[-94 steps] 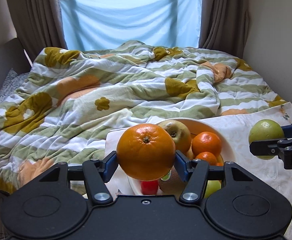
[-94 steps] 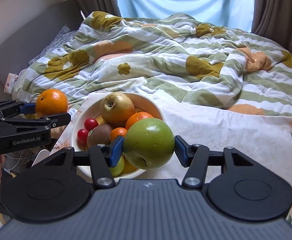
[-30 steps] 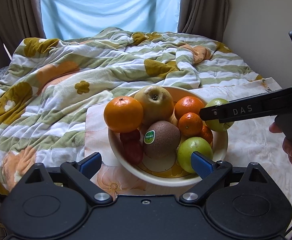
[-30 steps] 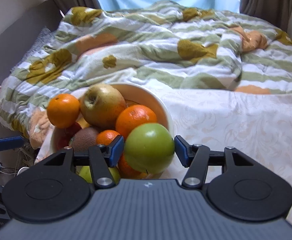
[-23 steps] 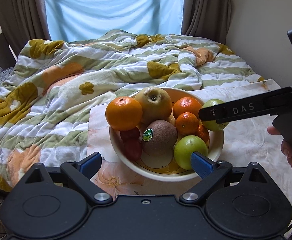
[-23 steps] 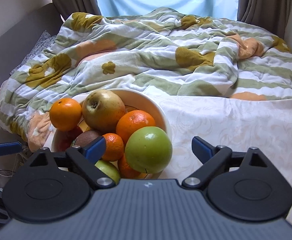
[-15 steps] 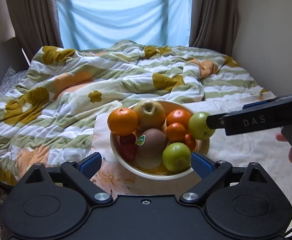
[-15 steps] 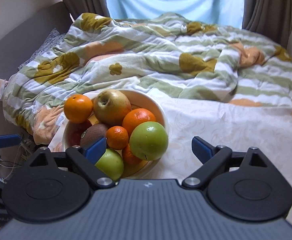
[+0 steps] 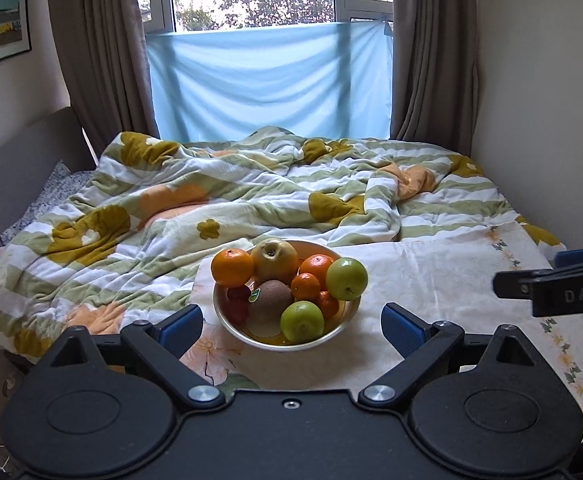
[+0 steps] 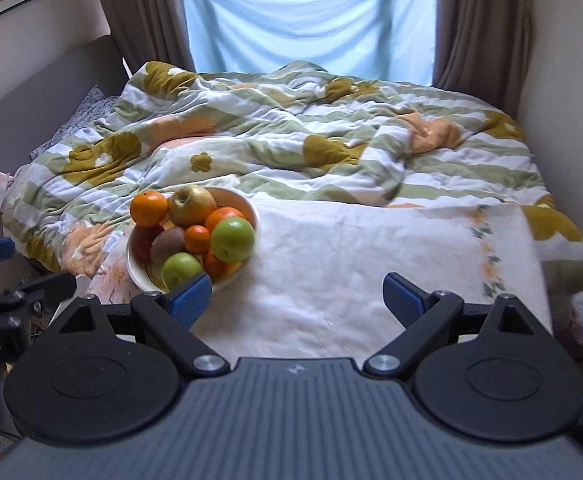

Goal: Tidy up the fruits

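A white bowl (image 9: pixel 333 334) (image 10: pixel 133 268) full of fruit stands on a white floral cloth (image 9: pixel 451 272) (image 10: pixel 351 248). In it lie a big orange (image 9: pixel 232 267) (image 10: pixel 149 209), a yellow-brown apple (image 9: pixel 274 256) (image 10: pixel 191 205), a kiwi (image 9: pixel 269 296), small oranges, red fruits and two green apples (image 9: pixel 346 278) (image 10: pixel 233 239). My left gripper (image 9: pixel 291 326) is open and empty, pulled back in front of the bowl. My right gripper (image 10: pixel 297 296) is open and empty, back and to the right of the bowl; it also shows at the right edge of the left wrist view (image 9: pixel 551 286).
A rumpled striped flower quilt (image 9: pixel 251 196) covers the bed behind the bowl. Curtains and a blue sheet (image 9: pixel 267 84) hang at the window. Walls close in on both sides. The left gripper's body (image 10: pixel 7 300) shows at the left edge of the right wrist view.
Both grippers let go of their fruit, the orange and the green apple, which now rest in the bowl. Both grippers have since pulled back and up, away from the bowl.
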{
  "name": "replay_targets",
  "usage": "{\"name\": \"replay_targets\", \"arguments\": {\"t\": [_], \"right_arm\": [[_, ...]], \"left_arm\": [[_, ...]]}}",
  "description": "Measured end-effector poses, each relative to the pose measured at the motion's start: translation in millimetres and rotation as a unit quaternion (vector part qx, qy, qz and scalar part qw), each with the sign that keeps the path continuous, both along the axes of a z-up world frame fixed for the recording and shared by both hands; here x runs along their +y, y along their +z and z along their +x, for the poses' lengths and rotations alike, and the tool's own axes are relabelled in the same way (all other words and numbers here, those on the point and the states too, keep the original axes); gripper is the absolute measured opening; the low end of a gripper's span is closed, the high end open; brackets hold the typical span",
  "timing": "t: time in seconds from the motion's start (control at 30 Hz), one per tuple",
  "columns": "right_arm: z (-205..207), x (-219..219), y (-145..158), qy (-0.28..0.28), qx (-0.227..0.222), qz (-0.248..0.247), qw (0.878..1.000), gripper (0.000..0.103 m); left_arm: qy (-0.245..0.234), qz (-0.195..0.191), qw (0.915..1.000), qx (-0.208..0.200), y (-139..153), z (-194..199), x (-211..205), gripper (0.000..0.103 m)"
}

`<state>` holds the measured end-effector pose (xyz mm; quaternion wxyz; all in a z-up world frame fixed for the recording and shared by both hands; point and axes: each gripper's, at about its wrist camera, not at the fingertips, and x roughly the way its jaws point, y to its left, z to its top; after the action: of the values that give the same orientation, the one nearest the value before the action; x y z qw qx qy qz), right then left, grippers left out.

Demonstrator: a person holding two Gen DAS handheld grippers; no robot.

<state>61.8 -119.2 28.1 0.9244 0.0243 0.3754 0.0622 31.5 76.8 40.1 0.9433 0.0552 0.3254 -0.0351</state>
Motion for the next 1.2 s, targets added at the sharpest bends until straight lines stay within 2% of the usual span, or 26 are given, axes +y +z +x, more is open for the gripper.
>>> {"name": "replay_targets", "arguments": {"t": [0.17,0.5,1.2], "right_arm": [[-39.7,-29.0,4.7,-0.032,-0.005,-0.02,0.999,0.103],[-92.5,-64.0,-6.1,-0.074,0.009,-0.05,0.996,0.103],[-107.0,-75.0,-7.0,-0.097,0.009,-0.046,0.994,0.103]], "left_arm": [[-0.001,-0.001,1.0,-0.005,3.2,-25.5,-15.9,0.103],[0.002,-0.009,0.9999,0.008,-7.2,-51.1,-33.8,0.103],[-0.007,0.003,1.0,0.002,-8.7,-59.0,-42.9,0.103]]}}
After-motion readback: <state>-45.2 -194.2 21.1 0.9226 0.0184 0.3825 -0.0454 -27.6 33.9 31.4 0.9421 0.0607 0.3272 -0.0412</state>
